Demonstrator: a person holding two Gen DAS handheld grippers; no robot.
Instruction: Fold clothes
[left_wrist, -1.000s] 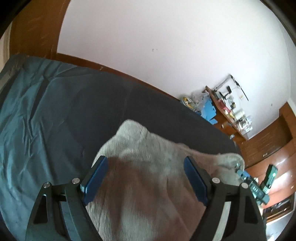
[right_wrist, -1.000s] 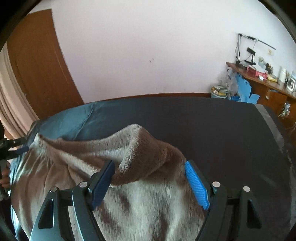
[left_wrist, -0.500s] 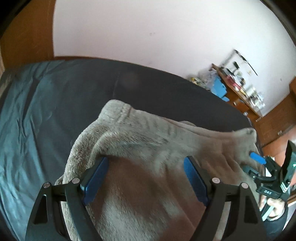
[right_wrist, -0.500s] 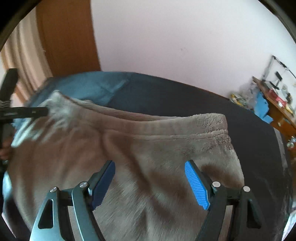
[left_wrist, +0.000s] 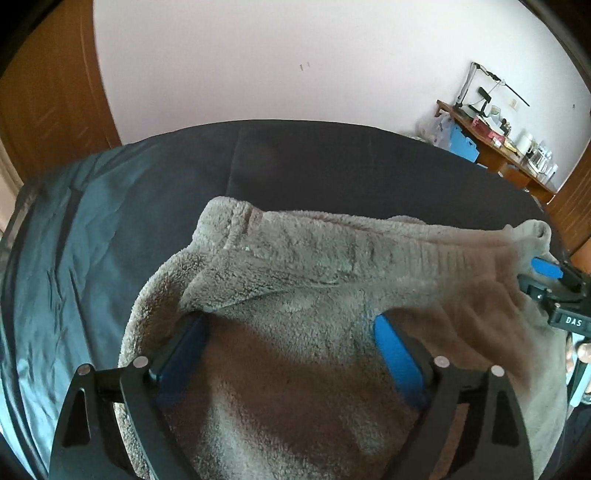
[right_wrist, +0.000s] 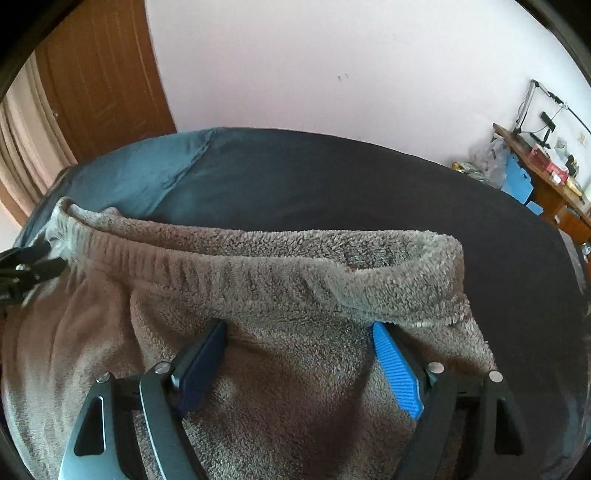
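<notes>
Grippers, left (left_wrist: 290, 332) and right (right_wrist: 297, 339), spread over fleece garment (right_wrist: 295, 266).

Fuzzy matt fleece garment (left_wrist: 295, 295) with ribbed waistband (right_wrist: 229, 273) lies over smooth, creased cloth bedsheet (left_wrist: 74, 258).

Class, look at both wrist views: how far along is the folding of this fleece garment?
Done: the fleece is up off the bed, its ribbed waistband stretched between the left tool and right tool. In hand: squaring it up; both tools' fingers stand wide apart, tips hidden under fabric. Left: no fold shows yet, so laying it flat and every fold.
</notes>
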